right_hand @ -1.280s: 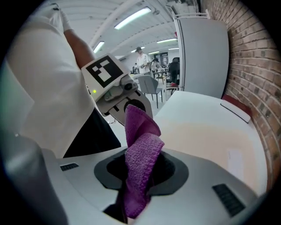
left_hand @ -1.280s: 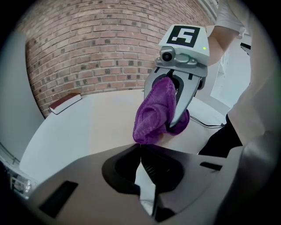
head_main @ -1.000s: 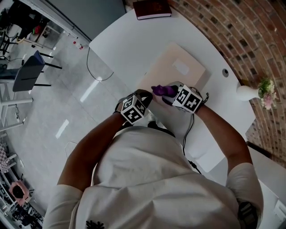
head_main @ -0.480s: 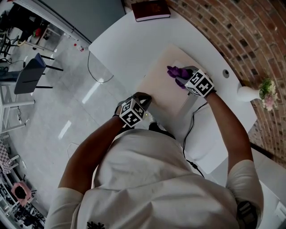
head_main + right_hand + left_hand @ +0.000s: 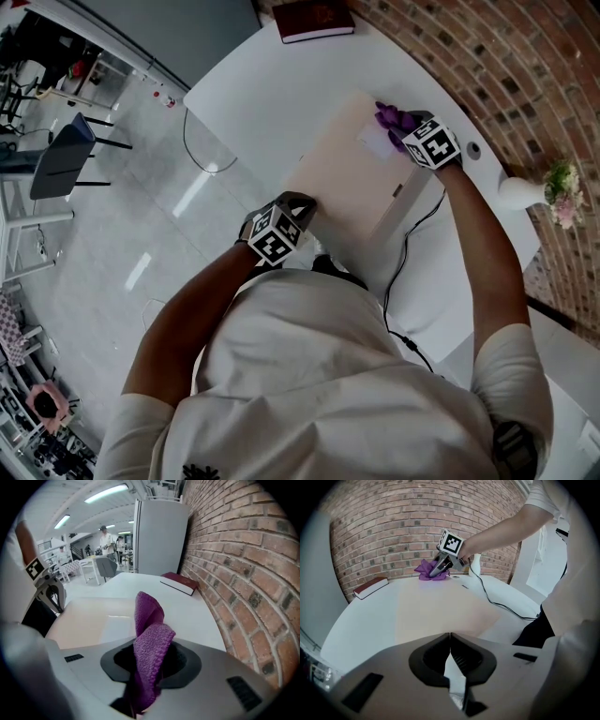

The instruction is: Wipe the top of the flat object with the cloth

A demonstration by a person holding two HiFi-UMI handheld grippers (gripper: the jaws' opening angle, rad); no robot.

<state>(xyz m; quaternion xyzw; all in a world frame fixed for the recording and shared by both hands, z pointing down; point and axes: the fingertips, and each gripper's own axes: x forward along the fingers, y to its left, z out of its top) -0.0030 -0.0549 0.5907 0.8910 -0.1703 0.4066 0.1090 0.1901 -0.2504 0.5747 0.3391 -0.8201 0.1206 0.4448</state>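
My right gripper is clamped on the purple cloth at the far corner of the flat board. My left gripper has its jaws pressed together on nothing, by the board's near edge. A cable trails beside the board, with a red book beyond and a vase off right. The cloth hides my right jaw tips from above

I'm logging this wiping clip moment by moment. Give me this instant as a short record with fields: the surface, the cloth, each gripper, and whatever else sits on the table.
surface: beige flat board lying on the white table
cloth: purple cloth, at the board's far corner beside the brick wall
right gripper: shut on the cloth
left gripper: jaws together, nothing between them, by the board's near edge
other items: dark red book at the table's far edge; vase of flowers on the right
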